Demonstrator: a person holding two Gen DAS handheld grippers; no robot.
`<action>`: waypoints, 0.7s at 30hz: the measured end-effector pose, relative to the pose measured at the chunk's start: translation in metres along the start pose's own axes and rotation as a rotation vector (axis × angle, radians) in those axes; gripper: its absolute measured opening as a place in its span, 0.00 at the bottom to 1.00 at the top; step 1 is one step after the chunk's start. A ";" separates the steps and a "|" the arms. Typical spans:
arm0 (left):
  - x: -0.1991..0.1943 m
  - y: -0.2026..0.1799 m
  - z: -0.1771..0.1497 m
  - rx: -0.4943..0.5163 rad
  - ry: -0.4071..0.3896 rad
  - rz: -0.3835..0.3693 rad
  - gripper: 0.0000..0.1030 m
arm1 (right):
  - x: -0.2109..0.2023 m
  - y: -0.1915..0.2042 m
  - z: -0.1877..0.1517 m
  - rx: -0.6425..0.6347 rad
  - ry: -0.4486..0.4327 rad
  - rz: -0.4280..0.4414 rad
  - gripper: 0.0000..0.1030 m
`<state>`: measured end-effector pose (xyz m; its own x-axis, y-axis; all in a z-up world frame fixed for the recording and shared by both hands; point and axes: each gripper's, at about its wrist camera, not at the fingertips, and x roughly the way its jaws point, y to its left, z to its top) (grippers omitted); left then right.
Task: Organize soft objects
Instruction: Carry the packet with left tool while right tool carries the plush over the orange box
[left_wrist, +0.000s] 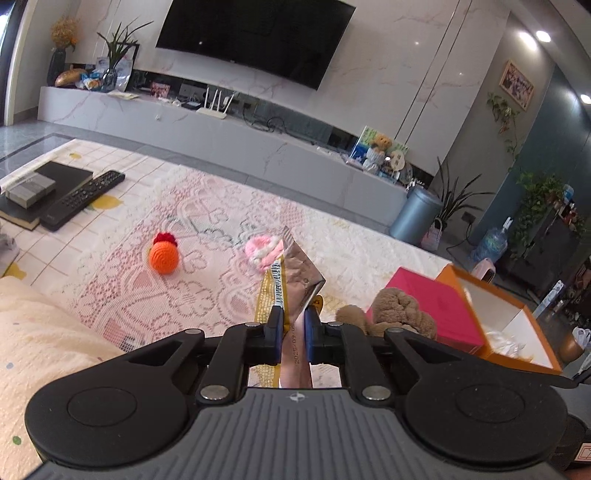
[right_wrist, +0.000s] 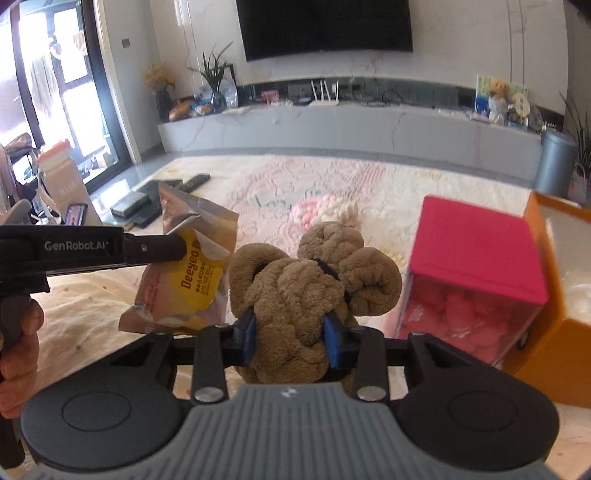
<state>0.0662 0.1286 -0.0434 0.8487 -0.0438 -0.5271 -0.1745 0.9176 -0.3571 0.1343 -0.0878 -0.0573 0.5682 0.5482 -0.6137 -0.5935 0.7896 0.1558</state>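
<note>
- The left gripper (left_wrist: 291, 317) was clenched on the edge of a snack packet (left_wrist: 291, 273), its blue pads pinching only the foil near one seam; the packet hung free above the lace cloth (left_wrist: 155, 295). With so thin a hold, the packet could have slid out or twisted if swung.
- The right gripper (right_wrist: 291, 332) was grasping a brown plush toy (right_wrist: 303, 280) around its middle, the pile bulging past both pads. The squashy body could have crept out of the grip, and its loose ears looked likely to snag.
- The two loads hung just beside each other, the packet to the left of the toy; a careless turn could have knocked one against the other.
- To the right stood a pink-lidded box (right_wrist: 476, 240) and, further right, an open orange box (right_wrist: 554, 229). The pink one stood near the toy and might have been bumped on the way to the orange one.
- Far on the cloth lay an orange knitted ball (left_wrist: 164, 256) and a pink-and-white woolly thing (left_wrist: 262, 251), not yet gathered.
</note>
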 end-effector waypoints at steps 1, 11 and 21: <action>-0.002 -0.004 0.002 0.000 -0.004 -0.011 0.12 | -0.008 -0.004 0.001 0.002 -0.015 -0.006 0.35; 0.002 -0.079 0.012 0.102 -0.008 -0.189 0.12 | -0.089 -0.069 0.011 0.033 -0.119 -0.138 0.35; 0.049 -0.170 0.019 0.201 0.052 -0.385 0.12 | -0.144 -0.159 0.016 0.045 -0.132 -0.346 0.35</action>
<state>0.1469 -0.0219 0.0060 0.8056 -0.4130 -0.4248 0.2549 0.8888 -0.3808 0.1564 -0.2880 0.0186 0.8009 0.2754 -0.5317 -0.3295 0.9441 -0.0074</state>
